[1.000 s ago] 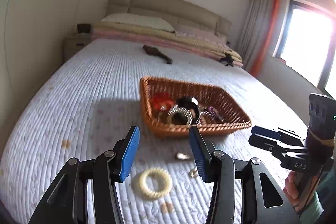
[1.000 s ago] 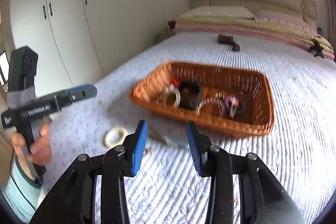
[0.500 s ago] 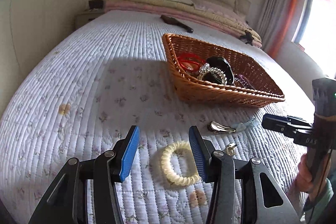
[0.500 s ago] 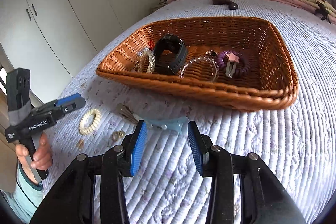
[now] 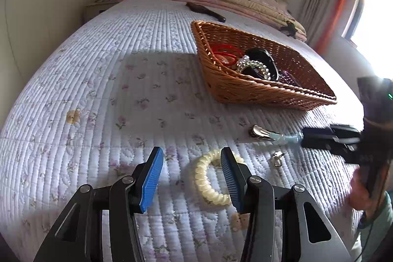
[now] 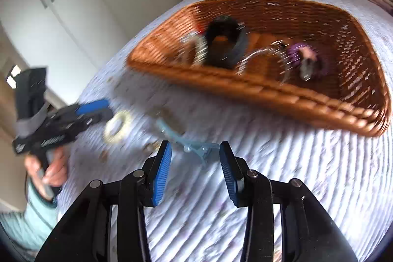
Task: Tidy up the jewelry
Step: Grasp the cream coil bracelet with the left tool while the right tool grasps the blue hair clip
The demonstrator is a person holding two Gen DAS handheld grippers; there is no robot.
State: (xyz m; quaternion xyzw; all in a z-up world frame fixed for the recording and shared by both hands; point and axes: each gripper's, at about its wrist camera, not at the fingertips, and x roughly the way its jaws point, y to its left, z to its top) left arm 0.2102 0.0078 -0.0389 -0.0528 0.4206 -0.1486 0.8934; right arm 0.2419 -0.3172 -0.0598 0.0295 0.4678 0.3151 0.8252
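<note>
A wicker basket (image 5: 248, 90) on the quilted bed holds a red ring, a black band and beaded bracelets. On the quilt lie a cream spiral hair tie (image 5: 208, 178), a silver clip (image 5: 261, 133), a pale blue claw clip (image 6: 196, 147) and a small ring (image 5: 277, 160). My left gripper (image 5: 191, 176) is open just above the quilt, its right finger over the cream tie's right side. My right gripper (image 6: 194, 170) is open and low, with the blue claw clip just ahead between its fingers. The right wrist view is blurred.
The basket (image 6: 258, 90) stands just beyond the loose items. A dark brush (image 5: 205, 11) lies far up the bed near folded blankets and a pillow. White wardrobe doors (image 6: 61, 4) stand to the left of the bed, a curtained window to the right.
Both grippers have dropped lower and moved forward. The left has closed in on the cream hair tie. The right has closed in on the blue claw clip. Both stay open.
</note>
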